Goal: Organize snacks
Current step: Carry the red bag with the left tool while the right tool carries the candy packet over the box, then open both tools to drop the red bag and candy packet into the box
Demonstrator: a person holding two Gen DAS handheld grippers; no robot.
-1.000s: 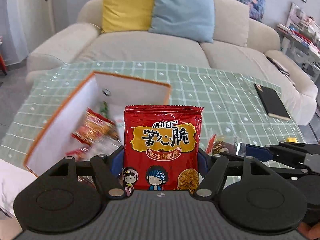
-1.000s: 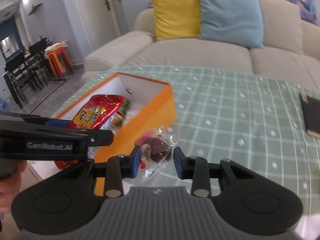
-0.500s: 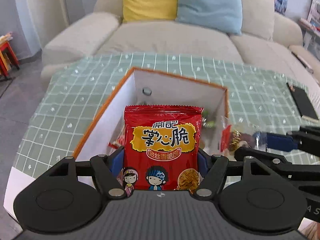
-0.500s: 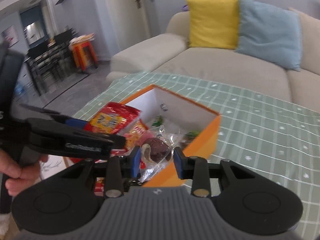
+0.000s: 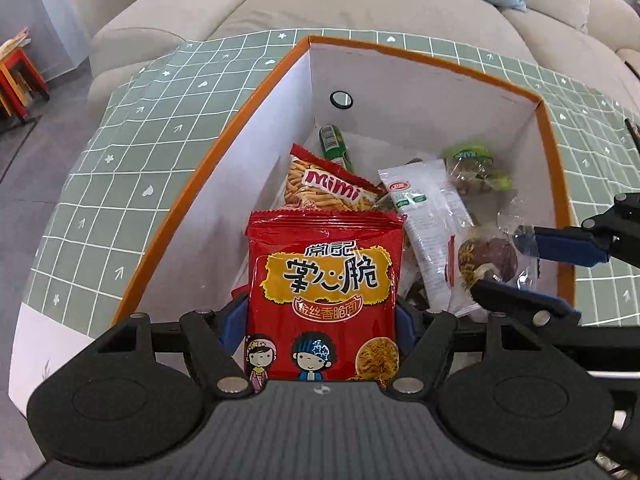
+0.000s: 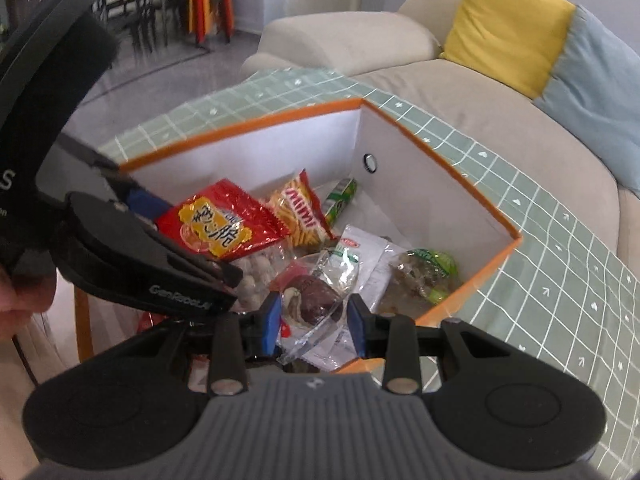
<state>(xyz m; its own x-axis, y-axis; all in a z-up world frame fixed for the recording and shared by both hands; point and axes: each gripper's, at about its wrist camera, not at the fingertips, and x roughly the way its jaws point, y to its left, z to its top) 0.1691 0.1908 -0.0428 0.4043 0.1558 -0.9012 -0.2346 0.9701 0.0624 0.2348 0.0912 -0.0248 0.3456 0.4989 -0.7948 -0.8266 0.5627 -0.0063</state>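
Both my wrist cameras look steeply down from close above into the orange box (image 5: 554, 152) (image 6: 472, 188), left squarely, right from its right.

Left claw (image 5: 320, 326): blue pads clamped on the sides of a red packet, held upright, pointing forward and down. Right claw (image 6: 314, 322): pads pinching a clear wrapper, angled downward, just right of the left claw.
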